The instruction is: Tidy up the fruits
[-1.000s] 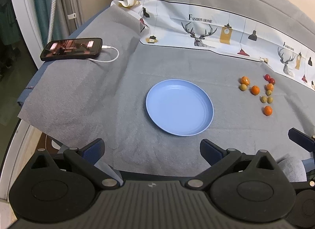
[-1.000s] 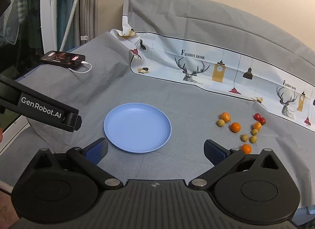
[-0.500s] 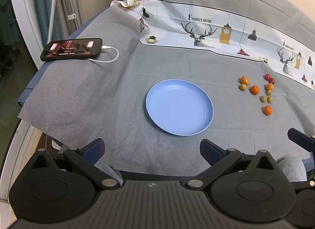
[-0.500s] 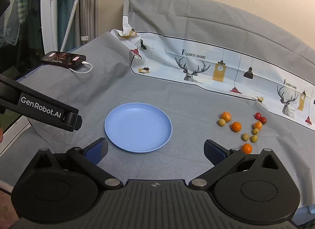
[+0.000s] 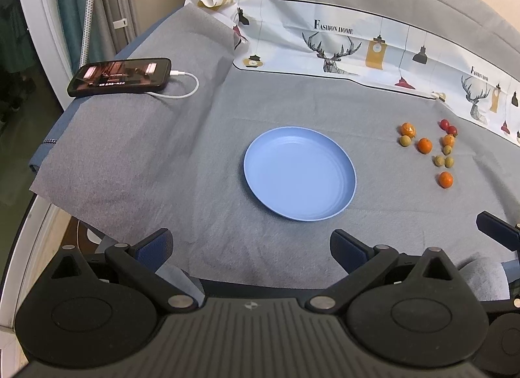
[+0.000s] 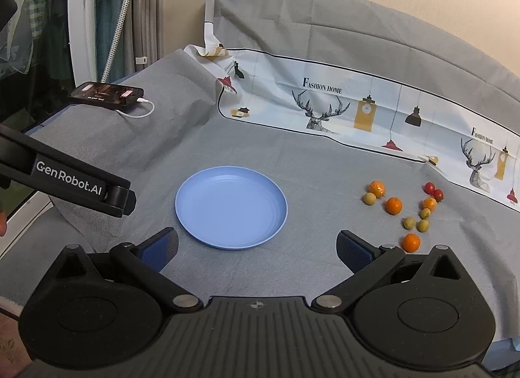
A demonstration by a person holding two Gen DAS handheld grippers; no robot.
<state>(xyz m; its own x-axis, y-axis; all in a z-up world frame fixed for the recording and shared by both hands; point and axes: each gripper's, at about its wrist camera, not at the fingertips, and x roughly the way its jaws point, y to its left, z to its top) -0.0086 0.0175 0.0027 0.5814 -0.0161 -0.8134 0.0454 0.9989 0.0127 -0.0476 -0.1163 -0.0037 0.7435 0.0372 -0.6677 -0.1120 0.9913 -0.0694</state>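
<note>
Right wrist view: fruits lie right of the plate, nearest my right gripper; both my grippers gape, left gripper too.

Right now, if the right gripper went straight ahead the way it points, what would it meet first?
Probably the blue plate: it lies just ahead of the open right gripper, slightly left of centre. The fruits sit off to the right. Depth is uncertain.
</note>
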